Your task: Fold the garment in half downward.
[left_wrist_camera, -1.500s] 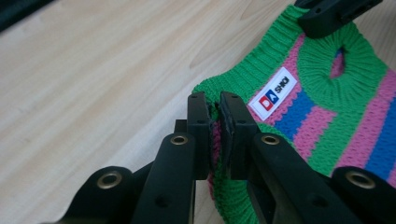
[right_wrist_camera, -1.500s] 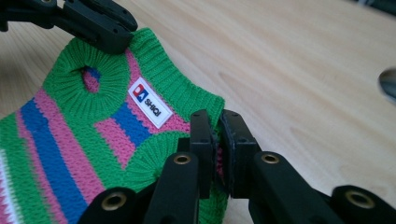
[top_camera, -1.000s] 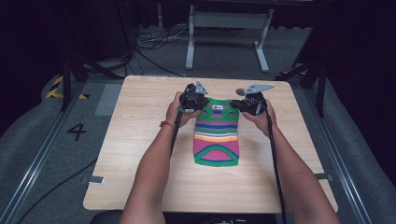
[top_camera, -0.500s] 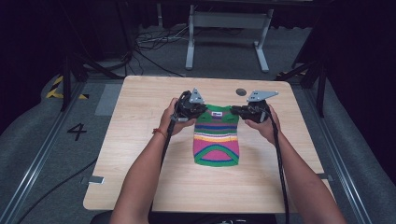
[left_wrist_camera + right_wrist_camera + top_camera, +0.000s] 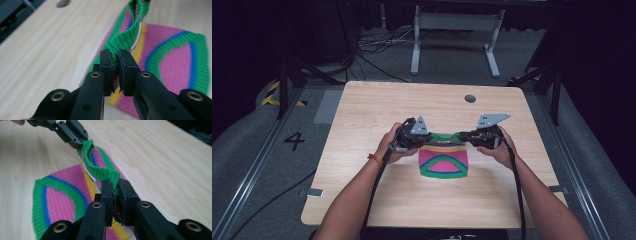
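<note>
A small knitted sweater [image 5: 444, 161] in green, pink, blue and yellow stripes lies mid-table, its far green edge lifted off the wood and stretched between both grippers. My left gripper [image 5: 429, 140] is shut on that edge's left end; its own view shows the green rib [image 5: 125, 37] pinched between the jaws [image 5: 115, 58]. My right gripper [image 5: 463, 136] is shut on the right end, the jaws [image 5: 115, 185] clamping the knit [image 5: 100, 167]. The left gripper's jaws [image 5: 80, 142] hold the rib's far end in the right gripper view. The flat lower part [image 5: 60, 200] rests on the table.
The wooden table [image 5: 377, 105] has a round cable hole [image 5: 470, 98] near its far right edge, also seen as a hole [image 5: 62, 3] in the left gripper view. Behind the table stand a white metal frame [image 5: 452, 30] and floor cables [image 5: 372, 45].
Both grippers have come toward the person with the sweater's top edge, carrying it over the lower part. The sweater's visible length on the table has shrunk.
</note>
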{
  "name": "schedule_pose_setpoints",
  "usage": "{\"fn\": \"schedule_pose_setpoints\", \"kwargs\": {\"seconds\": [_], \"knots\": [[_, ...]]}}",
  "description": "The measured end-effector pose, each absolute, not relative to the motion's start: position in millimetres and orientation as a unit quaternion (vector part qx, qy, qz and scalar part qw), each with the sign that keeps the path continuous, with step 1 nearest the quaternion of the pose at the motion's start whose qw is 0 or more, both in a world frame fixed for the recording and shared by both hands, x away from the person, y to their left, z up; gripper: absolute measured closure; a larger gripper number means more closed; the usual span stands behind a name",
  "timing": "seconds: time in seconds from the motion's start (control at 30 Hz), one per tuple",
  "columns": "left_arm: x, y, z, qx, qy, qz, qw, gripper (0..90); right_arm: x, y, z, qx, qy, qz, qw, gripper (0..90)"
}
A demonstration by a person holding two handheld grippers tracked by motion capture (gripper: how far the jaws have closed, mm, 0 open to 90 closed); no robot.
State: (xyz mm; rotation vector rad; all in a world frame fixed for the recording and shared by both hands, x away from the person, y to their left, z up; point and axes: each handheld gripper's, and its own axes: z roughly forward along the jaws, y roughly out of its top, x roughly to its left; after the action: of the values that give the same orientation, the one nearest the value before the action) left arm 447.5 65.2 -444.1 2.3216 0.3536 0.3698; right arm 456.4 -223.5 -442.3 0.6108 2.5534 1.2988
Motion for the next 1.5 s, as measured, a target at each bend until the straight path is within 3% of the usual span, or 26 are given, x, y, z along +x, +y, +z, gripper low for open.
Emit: {"fn": "schedule_pose_setpoints", "kwargs": {"seconds": [0.6, 0.8, 0.87, 1.13, 1.5], "knots": [[389, 59, -466, 0.933, 0.088, 0.119, 0.327, 81.5, 397, -225, -473, 0.153, 0.905, 0.394, 0.055, 82.9], [375, 56, -480, 0.945, 0.075, 0.112, 0.297, 74.8, 388, -228, -481, 0.155, 0.910, 0.381, 0.048, 81.3], [373, 58, -485, 0.943, 0.078, 0.114, 0.303, 71.4, 386, -230, -483, 0.154, 0.911, 0.380, 0.047, 80.4], [379, 66, -494, 0.927, 0.090, 0.116, 0.346, 71.8, 384, -234, -495, 0.155, 0.903, 0.399, 0.031, 71.6], [397, 64, -499, 0.917, 0.114, 0.127, 0.359, 72.7, 397, -237, -499, 0.188, 0.892, 0.408, 0.045, 72.9]]}}
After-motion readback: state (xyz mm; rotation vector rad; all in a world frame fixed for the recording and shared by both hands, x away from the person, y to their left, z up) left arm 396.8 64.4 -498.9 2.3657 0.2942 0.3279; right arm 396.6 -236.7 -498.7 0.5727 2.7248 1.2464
